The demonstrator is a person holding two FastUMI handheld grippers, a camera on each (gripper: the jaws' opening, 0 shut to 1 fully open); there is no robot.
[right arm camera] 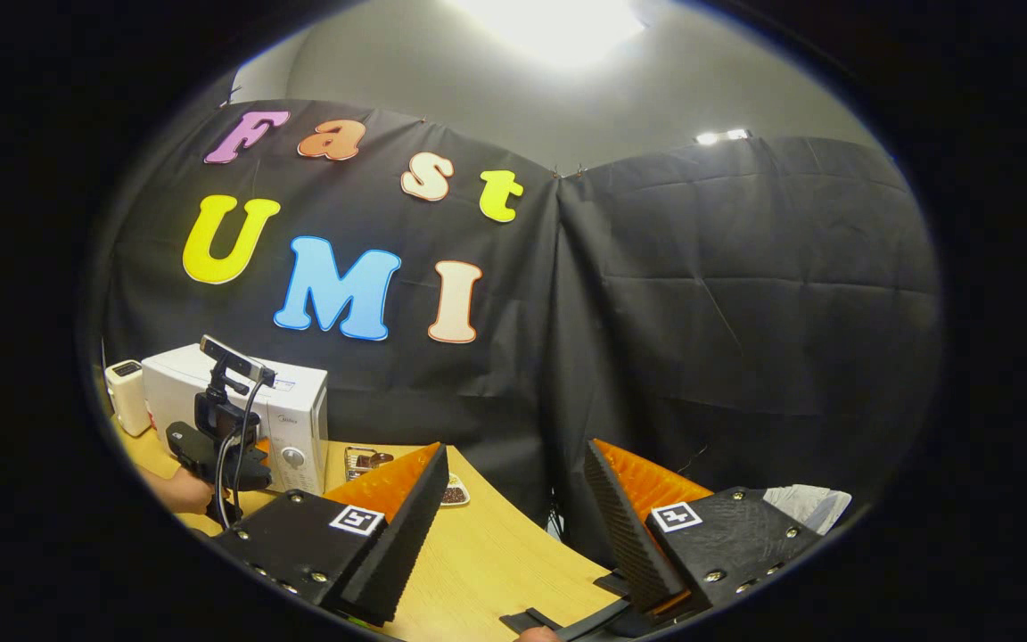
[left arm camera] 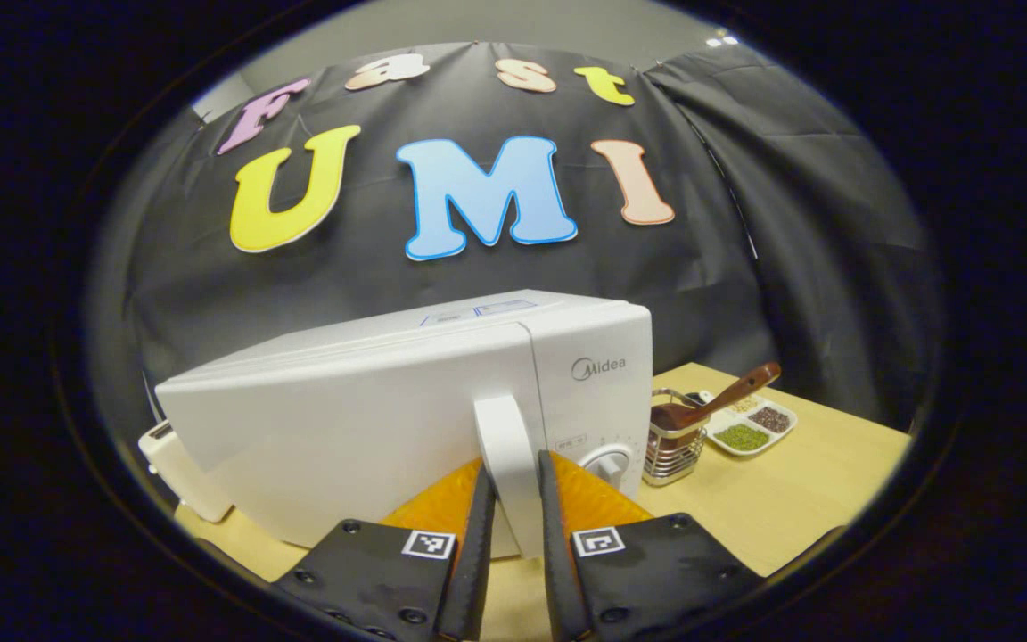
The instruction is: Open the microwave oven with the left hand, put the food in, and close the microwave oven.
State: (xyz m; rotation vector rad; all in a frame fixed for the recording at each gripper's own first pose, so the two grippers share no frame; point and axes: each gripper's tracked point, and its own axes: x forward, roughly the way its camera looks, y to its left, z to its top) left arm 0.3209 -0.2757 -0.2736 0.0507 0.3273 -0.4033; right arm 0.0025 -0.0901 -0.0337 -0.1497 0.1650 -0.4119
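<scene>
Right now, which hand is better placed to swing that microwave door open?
The left. The left gripper has its fingers closed around the door handle of the microwave, while the right gripper hangs open over the table, well away from it.

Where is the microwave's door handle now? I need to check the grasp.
In the left gripper view, the door handle stands low at center, clamped in the left tool, just left of the dial.
</scene>
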